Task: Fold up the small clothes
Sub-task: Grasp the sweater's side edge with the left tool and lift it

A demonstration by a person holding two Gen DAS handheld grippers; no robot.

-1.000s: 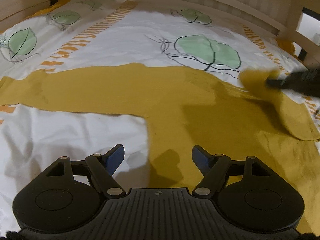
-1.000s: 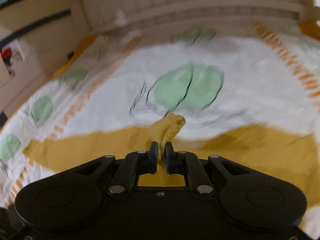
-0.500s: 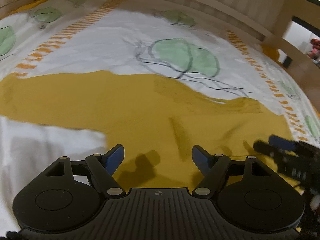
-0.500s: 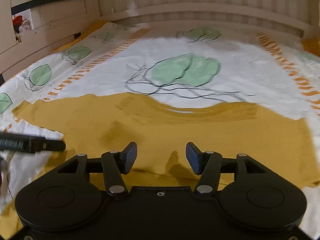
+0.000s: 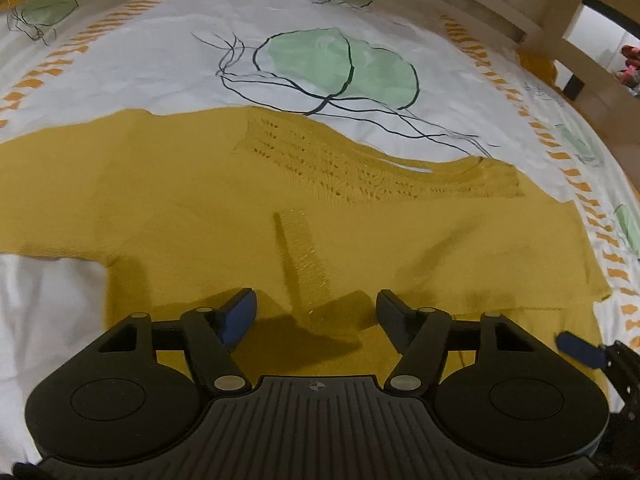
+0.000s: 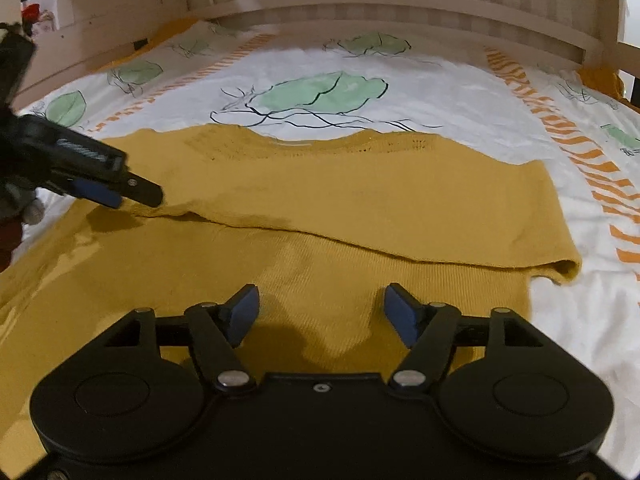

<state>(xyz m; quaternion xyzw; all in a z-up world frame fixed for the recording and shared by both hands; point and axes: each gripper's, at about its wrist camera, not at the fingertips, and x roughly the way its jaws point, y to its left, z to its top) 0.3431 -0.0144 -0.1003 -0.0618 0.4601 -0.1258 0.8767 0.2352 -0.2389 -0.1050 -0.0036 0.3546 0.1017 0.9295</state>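
- A mustard-yellow knitted sweater [image 6: 360, 200] lay spread flat on the white bedsheet printed with green leaves and orange stripes [image 6: 400, 92], its right sleeve folded across the body.
- The left gripper [image 5: 316, 316], angled steeply down, hovered over the sweater's lower body; its jaws had just been closing a little yet stood wide apart, nothing between them.
- The right gripper [image 6: 320, 312], tilted downward, hung above the sweater just below the folded sleeve's edge; its jaws had just been opening, with only flat knit beneath them, ungripped.
- A pale wooden bed frame [image 6: 400, 4] stood beyond the sweater.
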